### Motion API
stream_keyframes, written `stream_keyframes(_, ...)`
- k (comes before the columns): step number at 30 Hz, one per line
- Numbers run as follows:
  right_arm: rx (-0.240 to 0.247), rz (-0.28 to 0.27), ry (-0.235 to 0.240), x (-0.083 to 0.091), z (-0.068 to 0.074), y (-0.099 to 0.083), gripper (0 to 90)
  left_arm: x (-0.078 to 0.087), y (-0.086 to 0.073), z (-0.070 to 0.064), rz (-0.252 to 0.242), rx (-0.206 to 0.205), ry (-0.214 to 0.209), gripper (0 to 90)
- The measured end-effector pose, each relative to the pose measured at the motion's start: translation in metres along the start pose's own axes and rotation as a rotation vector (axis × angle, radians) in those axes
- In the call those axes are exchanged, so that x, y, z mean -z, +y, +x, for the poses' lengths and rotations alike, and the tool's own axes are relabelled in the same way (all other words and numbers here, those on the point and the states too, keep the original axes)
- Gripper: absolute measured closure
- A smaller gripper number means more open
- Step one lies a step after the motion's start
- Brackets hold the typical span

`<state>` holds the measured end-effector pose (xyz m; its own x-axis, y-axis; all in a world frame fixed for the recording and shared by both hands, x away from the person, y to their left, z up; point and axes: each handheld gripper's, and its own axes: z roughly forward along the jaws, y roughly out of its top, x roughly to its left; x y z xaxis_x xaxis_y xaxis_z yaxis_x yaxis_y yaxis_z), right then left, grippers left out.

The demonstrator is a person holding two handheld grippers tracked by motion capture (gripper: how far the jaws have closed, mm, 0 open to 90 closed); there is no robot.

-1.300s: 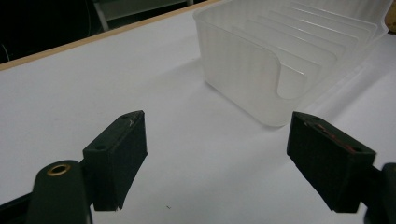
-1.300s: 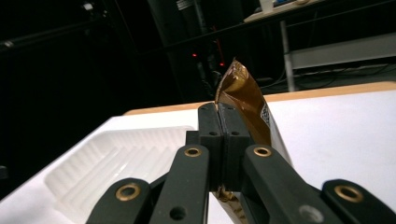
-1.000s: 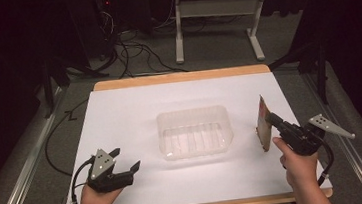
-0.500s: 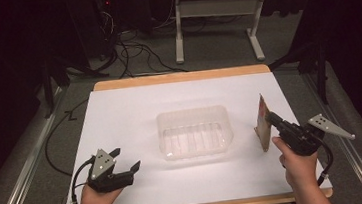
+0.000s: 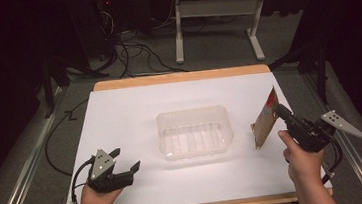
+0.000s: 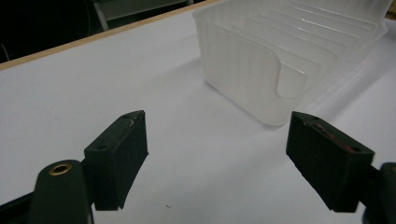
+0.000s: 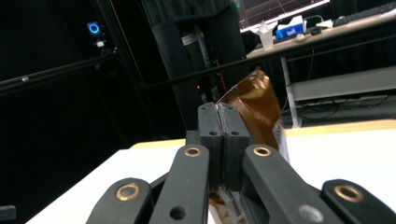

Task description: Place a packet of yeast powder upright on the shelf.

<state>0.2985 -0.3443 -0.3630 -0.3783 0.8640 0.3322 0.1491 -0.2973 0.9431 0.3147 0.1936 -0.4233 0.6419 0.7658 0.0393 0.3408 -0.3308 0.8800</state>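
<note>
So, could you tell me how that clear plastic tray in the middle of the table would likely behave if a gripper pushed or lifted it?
The clear plastic tray looks thin-walled and empty, so it is probably light and would slide easily on the smooth white table. Its ribbed base may stiffen it, yet the walls would likely flex if pinched. Its low, wide shape makes tipping unlikely.

Beyond my white-topped table (image 5: 120, 113) lies grey floor, strewn with black cables (image 5: 133, 49). A white desk frame (image 5: 211, 23) stands behind it. Darkness surrounds everything.

table (image 5: 120, 113): white top, wood edge | clear plastic tray (image 5: 195, 132) at centre
</note>
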Motion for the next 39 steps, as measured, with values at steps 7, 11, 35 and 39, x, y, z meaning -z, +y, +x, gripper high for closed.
stream_keyframes(7, 0.002, -0.010, 0.020, -0.004, 0.008, 0.006, 90.0, 0.001, 0.000, 0.000, -0.010, 0.000, 0.004, 21.3)
stream_keyframes(11, 0.011, -0.005, 0.035, -0.007, 0.014, 0.011, 90.0, 0.001, 0.000, 0.000, -0.011, -0.003, 0.005, 21.2)
stream_keyframes(35, 0.040, 0.031, 0.053, -0.019, 0.044, 0.033, 90.0, 0.001, 0.001, -0.006, -0.028, 0.014, -0.025, 21.4)
stream_keyframes(39, 0.041, 0.036, 0.055, -0.017, 0.045, 0.034, 90.0, -0.002, 0.001, -0.007, -0.026, 0.021, -0.026, 21.4)
